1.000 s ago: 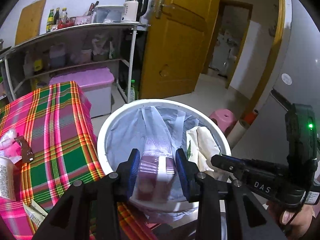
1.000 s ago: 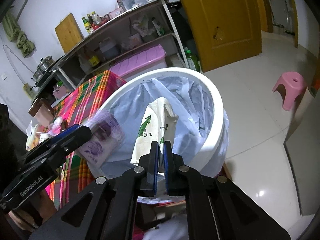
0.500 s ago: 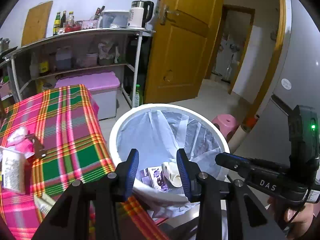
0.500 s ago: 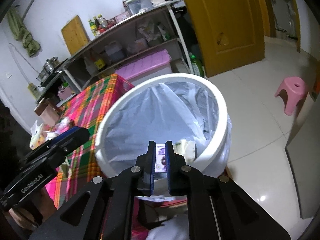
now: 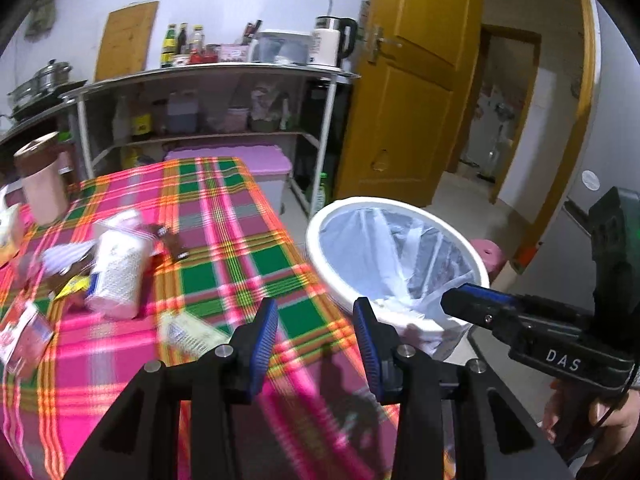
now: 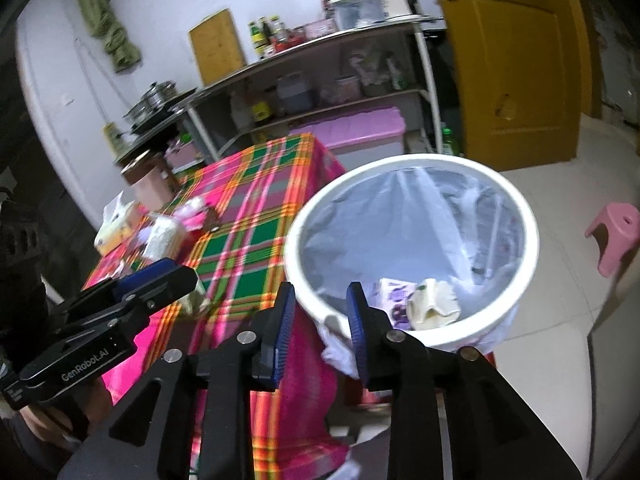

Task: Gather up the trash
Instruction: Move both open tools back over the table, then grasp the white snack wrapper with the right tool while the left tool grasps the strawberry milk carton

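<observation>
Beside the table's (image 5: 208, 248) near edge, the left gripper (image 5: 316, 344) is hovering apart and empty; the right gripper (image 6: 320, 328) is opening, also empty. Trash (image 5: 116, 276) is lying toward the table's far left edge, some already sitting in the bin (image 6: 412, 312). Hurried reaching risks knocking the jar (image 5: 42, 184) over.

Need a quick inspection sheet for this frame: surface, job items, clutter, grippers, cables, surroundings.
Surface: plaid tablecloth, blurred.
Job's things: white bin beside the table, holding a purple carton and crumpled paper; white packet and wrappers on the cloth.
Clutter: brown-lidded jar.
Grippers: left hand-held gripper open, empty; right hand-held gripper opening, empty.
Cables: nothing seen.
Surroundings: shelf rack, yellow door, pink stool.
</observation>
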### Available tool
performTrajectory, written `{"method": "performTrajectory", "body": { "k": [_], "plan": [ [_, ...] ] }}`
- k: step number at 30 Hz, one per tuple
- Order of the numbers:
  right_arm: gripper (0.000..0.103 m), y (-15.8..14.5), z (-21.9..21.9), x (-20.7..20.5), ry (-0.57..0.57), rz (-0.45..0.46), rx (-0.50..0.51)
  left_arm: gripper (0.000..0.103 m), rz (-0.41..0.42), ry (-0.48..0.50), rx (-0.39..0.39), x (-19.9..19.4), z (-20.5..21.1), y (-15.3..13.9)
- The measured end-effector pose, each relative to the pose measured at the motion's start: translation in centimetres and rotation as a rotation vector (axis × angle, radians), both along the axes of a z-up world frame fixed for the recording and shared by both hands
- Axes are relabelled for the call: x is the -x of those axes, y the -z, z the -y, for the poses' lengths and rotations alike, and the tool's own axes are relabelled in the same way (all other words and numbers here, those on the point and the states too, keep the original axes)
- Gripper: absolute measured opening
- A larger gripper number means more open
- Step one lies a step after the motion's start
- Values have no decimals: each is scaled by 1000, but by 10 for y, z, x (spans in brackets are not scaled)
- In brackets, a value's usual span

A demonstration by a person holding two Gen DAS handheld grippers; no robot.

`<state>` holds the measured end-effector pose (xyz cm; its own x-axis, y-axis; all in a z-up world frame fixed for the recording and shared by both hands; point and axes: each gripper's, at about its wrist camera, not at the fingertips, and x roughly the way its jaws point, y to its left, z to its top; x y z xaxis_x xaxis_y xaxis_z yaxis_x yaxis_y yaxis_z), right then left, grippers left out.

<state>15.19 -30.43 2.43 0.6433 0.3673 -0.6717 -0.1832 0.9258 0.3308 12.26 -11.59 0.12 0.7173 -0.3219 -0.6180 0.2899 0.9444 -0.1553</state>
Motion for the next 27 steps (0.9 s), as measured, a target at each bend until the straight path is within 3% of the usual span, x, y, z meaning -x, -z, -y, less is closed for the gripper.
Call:
{"method": "performTrajectory", "body": {
  "k": [8, 10, 12, 21, 27],
  "plan": [
    [29, 3, -46, 4, -140, -5, 14, 39, -1, -73, 5, 22, -38, 3],
    [34, 3, -59, 4, -178, 6, 34, 39, 2, -90, 6, 26, -47, 4],
    [46, 3, -69, 5, -209, 17, 45, 39, 4, -110, 4, 30, -58, 5],
    [46, 11, -117, -6, -329, 19, 116, 39, 5, -211, -4, 38, -106, 8],
    [46, 25, -144, -23, -383, -6, 169, 46, 18, -289, -17, 38, -142, 7]
  ]
}}
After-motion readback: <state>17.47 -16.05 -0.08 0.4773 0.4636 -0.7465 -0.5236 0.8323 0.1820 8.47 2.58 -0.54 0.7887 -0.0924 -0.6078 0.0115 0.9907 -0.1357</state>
